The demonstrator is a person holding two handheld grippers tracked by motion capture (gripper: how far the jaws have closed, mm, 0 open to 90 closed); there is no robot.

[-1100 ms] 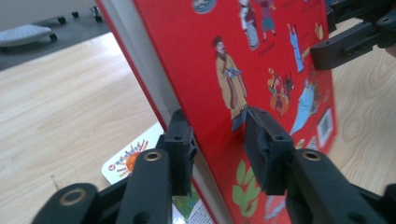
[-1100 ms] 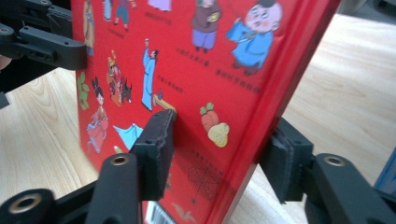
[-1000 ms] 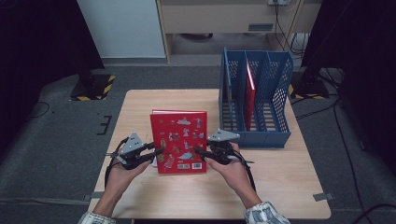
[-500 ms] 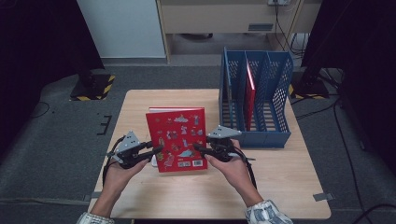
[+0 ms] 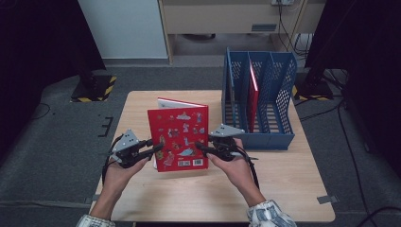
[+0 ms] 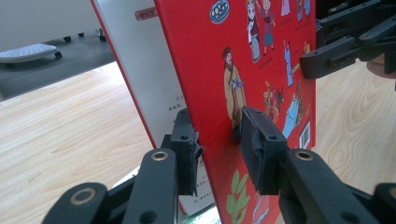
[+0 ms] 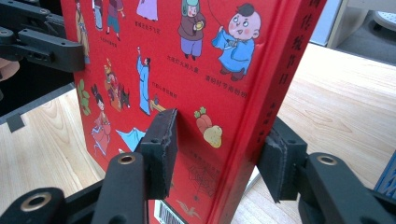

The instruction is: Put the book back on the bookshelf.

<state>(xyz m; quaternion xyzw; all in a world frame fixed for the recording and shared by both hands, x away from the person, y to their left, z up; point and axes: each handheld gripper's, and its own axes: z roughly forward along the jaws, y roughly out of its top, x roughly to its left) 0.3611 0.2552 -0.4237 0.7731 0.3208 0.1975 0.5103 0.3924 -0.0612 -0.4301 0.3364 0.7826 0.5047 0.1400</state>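
While held upright above the wooden table (image 5: 283, 189), the red picture book (image 5: 178, 137) stood tilted, its covers parted at the top. The left gripper (image 5: 150, 150) was clamped on the book's front cover at the open edge; the right gripper (image 5: 201, 147) was clamped across the spine side. A blue file rack (image 5: 257, 94) stood nearby, holding another red book (image 5: 253, 97).

Two forearms reach in from below. The left gripper (image 5: 153, 148) points right, jaws clamped tight. The right gripper (image 5: 201, 147) points left toward it, jaws also closed. Both hands are level, palms facing.
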